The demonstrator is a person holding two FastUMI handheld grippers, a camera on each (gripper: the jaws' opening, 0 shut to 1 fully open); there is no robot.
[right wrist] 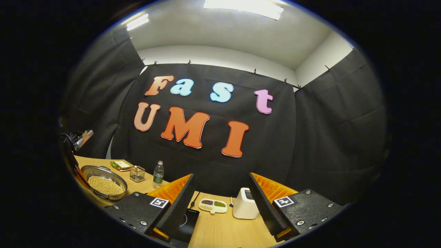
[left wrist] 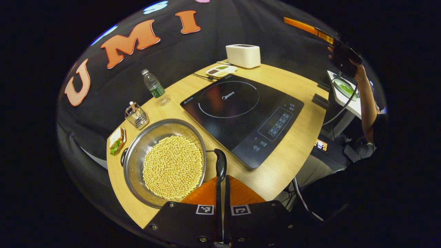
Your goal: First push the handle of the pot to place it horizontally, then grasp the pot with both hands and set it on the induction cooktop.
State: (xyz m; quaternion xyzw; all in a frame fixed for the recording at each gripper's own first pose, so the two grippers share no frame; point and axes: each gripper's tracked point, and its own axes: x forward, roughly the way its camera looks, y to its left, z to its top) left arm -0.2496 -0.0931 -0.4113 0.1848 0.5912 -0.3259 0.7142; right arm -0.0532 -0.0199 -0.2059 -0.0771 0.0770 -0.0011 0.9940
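The steel pot, full of yellow beans, stands on the wooden table left of the black induction cooktop. Its long black handle points straight toward me. My left gripper is shut, its orange fingers pressed together right at the handle's end, with nothing between them. My right gripper is held high at the far right in a hand. In the right gripper view it stands open and raised above the table, with the pot far to its left and a corner of the cooktop below.
A water bottle, a wire holder and a small plate of food stand behind the pot. A white box and a divided dish sit beyond the cooktop. The table's edge runs along the right.
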